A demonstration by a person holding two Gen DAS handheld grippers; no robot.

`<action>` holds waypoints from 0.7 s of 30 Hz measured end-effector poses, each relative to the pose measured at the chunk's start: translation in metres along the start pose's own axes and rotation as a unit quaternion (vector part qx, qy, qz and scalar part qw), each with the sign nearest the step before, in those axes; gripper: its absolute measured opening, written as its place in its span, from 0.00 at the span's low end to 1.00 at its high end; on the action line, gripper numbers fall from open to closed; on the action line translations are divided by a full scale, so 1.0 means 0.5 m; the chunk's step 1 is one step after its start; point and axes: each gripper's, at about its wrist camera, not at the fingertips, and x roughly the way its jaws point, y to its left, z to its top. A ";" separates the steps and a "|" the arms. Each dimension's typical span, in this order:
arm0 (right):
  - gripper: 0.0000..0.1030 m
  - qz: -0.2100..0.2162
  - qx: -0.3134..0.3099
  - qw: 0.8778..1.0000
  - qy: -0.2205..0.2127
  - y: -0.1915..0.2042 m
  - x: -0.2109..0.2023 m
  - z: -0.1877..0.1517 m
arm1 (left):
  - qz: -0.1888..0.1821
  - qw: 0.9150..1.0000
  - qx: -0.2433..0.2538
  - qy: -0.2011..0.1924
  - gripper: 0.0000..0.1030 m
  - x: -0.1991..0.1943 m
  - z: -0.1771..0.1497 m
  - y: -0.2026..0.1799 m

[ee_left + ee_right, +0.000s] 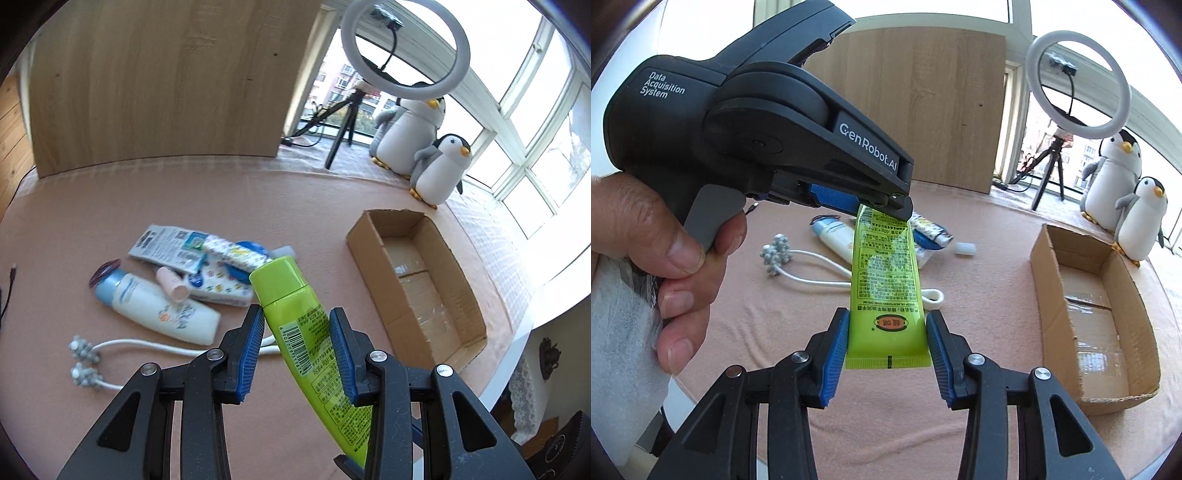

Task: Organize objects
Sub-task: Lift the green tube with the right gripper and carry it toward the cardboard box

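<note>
Right wrist view: right claw (886,341) clamps the lime-green plastic tube (886,280) at its crimped end.
Left claw (297,341): pinches the same tube near its cap, so both share the load.
Tube position: lifted above the pink-covered desk (258,192).
Likely destination: open cardboard box (443,258), just beside.
Remaining clutter: white lotion bottle (159,310), packets.

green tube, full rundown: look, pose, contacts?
The green tube is lime, glossy soft plastic, with a matching cap, a barcode, dense print and a flat crimped tail. It is lifted off the pink cloth, held at both ends: the left tool clamps below the cap, the right tool grips the crimped tail. Nothing else touches it.
</note>
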 end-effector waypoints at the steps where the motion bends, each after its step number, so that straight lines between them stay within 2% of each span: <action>1: 0.37 -0.010 0.009 1.000 -0.003 -0.026 -0.003 0.003 | -0.006 1.000 0.012 0.002 0.31 0.018 0.013 -0.028; 2: 0.34 -0.017 0.016 1.000 -0.006 -0.050 -0.007 0.004 | -0.013 1.000 0.024 0.006 0.29 0.038 0.026 -0.057; 3: 0.08 -0.027 0.019 0.999 -0.004 -0.071 -0.008 0.005 | -0.021 0.999 0.036 0.011 0.19 0.057 0.037 -0.090; 4: 0.01 -0.039 0.022 0.999 -0.005 -0.093 -0.010 0.005 | -0.028 0.998 0.046 0.015 0.15 0.076 0.048 -0.120; 6: 0.00 -0.054 0.031 0.998 -0.004 -0.130 -0.014 0.003 | -0.048 0.997 0.063 0.021 0.15 0.114 0.064 -0.182; 9: 0.00 -0.071 0.050 0.996 0.014 -0.187 0.010 -0.010 | -0.051 0.995 0.081 0.032 0.15 0.168 0.078 -0.234; 12: 0.00 -0.061 0.081 0.994 0.026 -0.221 0.006 -0.028 | -0.027 0.997 0.069 0.021 0.15 0.154 0.080 -0.193; 13: 0.00 -0.051 0.097 0.994 0.027 -0.225 -0.002 -0.033 | -0.016 0.998 0.065 0.016 0.20 0.139 0.077 -0.166; 14: 0.05 -0.032 0.109 0.993 0.029 -0.221 -0.007 -0.036 | -0.003 0.998 0.057 0.014 0.24 0.128 0.071 -0.129; 15: 0.07 -0.011 0.115 0.993 0.034 -0.208 -0.005 -0.040 | 0.010 0.999 0.046 0.014 0.38 0.113 0.063 -0.088; 16: 0.14 0.007 0.115 0.992 0.042 -0.189 0.005 -0.044 | 0.024 0.999 0.037 0.012 0.53 0.097 0.054 -0.054; 18: 0.63 0.031 0.108 0.992 0.060 -0.145 0.040 -0.057 | 0.053 0.998 0.027 0.002 0.67 0.063 0.031 0.013; 19: 0.65 0.031 0.109 0.992 0.063 -0.127 0.059 -0.061 | 0.065 0.998 0.021 -0.003 0.71 0.045 0.018 0.043; 21: 0.65 0.030 0.123 0.988 0.083 -0.106 0.102 -0.062 | 0.081 0.997 0.007 -0.004 0.72 0.014 -0.009 0.095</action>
